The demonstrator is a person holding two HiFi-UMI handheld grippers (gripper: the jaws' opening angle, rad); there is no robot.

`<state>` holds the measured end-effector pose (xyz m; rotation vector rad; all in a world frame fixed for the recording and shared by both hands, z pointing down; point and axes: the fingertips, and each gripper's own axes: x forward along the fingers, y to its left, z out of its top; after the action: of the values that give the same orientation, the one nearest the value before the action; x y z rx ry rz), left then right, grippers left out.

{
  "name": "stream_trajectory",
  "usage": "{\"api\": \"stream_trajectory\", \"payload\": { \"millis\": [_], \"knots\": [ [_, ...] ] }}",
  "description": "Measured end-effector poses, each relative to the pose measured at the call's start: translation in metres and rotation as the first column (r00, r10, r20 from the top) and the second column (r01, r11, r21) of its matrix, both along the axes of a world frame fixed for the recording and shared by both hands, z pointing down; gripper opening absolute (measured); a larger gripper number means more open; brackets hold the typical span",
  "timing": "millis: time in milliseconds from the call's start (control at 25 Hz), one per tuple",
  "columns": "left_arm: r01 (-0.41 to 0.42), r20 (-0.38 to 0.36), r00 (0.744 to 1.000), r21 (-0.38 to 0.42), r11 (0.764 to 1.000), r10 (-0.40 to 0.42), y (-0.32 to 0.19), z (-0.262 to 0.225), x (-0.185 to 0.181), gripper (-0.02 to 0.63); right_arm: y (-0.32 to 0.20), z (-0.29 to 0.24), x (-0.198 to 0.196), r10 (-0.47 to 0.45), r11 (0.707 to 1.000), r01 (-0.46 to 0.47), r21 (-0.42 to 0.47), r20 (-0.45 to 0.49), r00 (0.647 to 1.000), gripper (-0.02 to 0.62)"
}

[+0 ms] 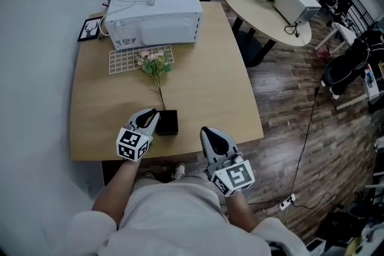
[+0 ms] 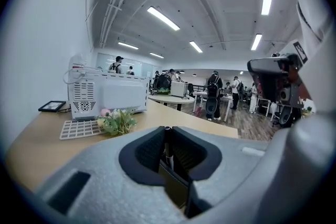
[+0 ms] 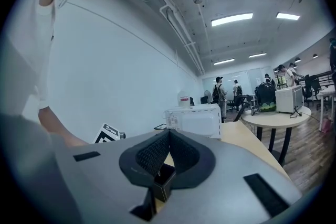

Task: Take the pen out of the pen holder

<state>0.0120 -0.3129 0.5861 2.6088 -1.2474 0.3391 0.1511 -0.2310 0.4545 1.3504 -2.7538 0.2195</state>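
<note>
Strip lights (image 2: 164,18) high above the wooden table (image 1: 210,87) light the room brightly and evenly, and a few burn out to white glare. Things on the table throw only faint, soft shadows. Both gripper views bulge fisheye-fashion with black corners. The left gripper (image 2: 167,132) and right gripper (image 3: 168,135) look soft close to the lens.

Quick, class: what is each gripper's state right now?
Left gripper: jaws closed on the pen.
Right gripper: jaws closed, holding nothing.
</note>
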Motion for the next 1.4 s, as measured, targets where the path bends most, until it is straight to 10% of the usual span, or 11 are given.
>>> {"api": "stream_trajectory", "payload": {
  "millis": [640, 1400],
  "knots": [
    [0.047, -0.152, 0.988, 0.149, 0.988, -0.024, 0.019, -0.085, -0.051, 0.054, 0.018, -0.031, -0.037, 0.01, 0.999, -0.009, 0.039, -0.022, 1.0, 0.002],
    [0.194, -0.231, 0.966, 0.358, 0.913, -0.114, 0.071, -0.217, -0.171, 0.054, 0.003, -0.07, -0.062, 0.036, 0.992, -0.029, 0.119, -0.061, 0.997, 0.002]
  ]
}}
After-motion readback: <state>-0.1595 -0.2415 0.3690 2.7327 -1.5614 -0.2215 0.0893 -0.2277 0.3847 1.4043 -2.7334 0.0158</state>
